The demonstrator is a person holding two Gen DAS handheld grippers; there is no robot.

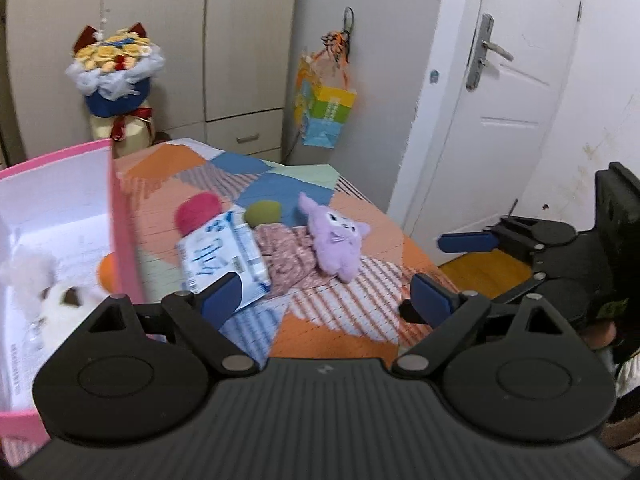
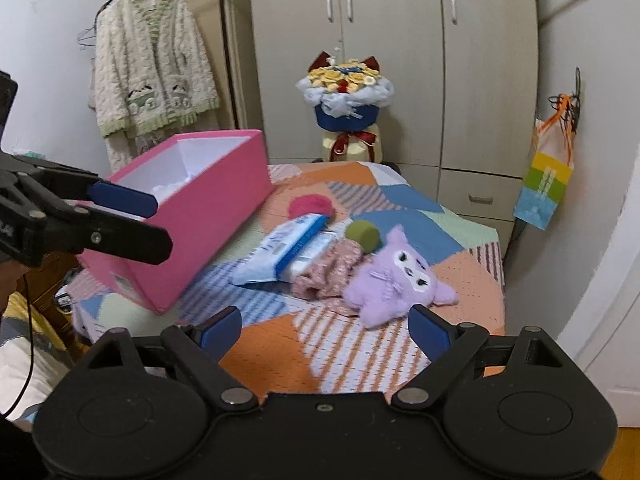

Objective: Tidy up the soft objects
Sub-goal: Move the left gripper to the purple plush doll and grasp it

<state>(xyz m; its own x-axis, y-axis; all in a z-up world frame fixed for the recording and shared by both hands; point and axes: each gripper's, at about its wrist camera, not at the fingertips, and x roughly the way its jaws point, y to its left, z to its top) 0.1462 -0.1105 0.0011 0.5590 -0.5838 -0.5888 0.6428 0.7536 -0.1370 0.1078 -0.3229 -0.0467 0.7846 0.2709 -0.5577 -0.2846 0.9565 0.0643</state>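
Purple plush cat [image 2: 394,280], fluffy, lying face-up

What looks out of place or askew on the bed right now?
The pink box sits tilted, not flat. The wipes pack lies slanted across the crumpled floral cloth, and the purple plush is tipped on its side. Nothing looks spilled or damaged.

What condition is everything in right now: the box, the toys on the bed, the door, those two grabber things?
Pink box: open, no lid on, something white and fluffy inside.
Purple plush: lying on the bedspread, outside the box.
Wipes pack: lying flat, partly over the floral cloth.
Pink ball: on the bed, touching the pack.
Green ball: on the bed.
Door: shut.
Left gripper: jaws open, empty.
Right gripper: jaws open, empty.
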